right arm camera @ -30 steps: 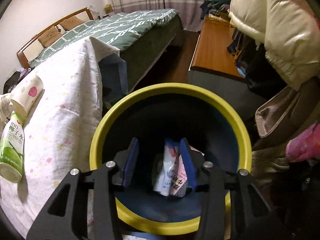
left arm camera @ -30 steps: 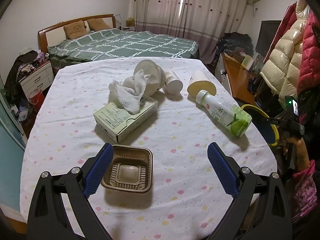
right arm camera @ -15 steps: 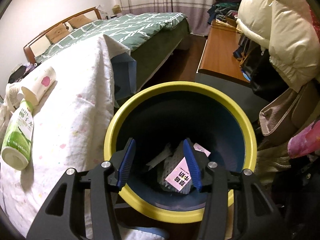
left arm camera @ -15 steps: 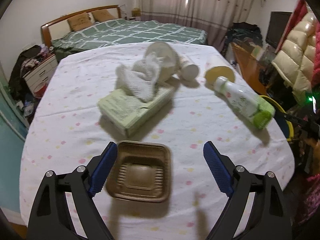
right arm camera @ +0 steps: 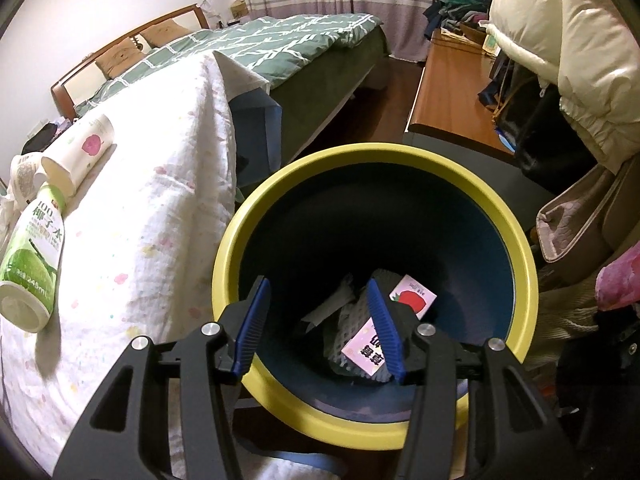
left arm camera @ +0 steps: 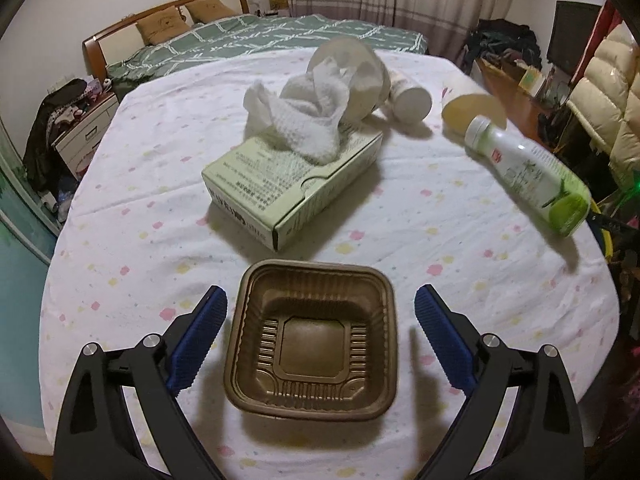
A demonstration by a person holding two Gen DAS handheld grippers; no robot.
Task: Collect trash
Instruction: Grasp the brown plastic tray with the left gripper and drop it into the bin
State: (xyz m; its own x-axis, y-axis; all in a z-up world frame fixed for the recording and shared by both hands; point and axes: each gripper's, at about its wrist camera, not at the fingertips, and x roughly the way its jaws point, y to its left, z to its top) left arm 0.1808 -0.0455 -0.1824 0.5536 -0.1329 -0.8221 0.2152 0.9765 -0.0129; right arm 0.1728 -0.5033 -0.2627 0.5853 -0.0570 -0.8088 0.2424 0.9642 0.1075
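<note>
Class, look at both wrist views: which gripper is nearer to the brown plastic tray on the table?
Left. The left gripper has its open jaws either side of the brown plastic tray, not pressing it. The right gripper hangs open over the yellow-rimmed bin beside the table.

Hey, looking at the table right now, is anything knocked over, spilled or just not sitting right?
Yes. The green-labelled bottle lies on its side near the table's right edge, and a paper cup lies tipped over beside its cap. A crumpled tissue sits heaped on the tissue box. No liquid shows on the tablecloth.
</note>
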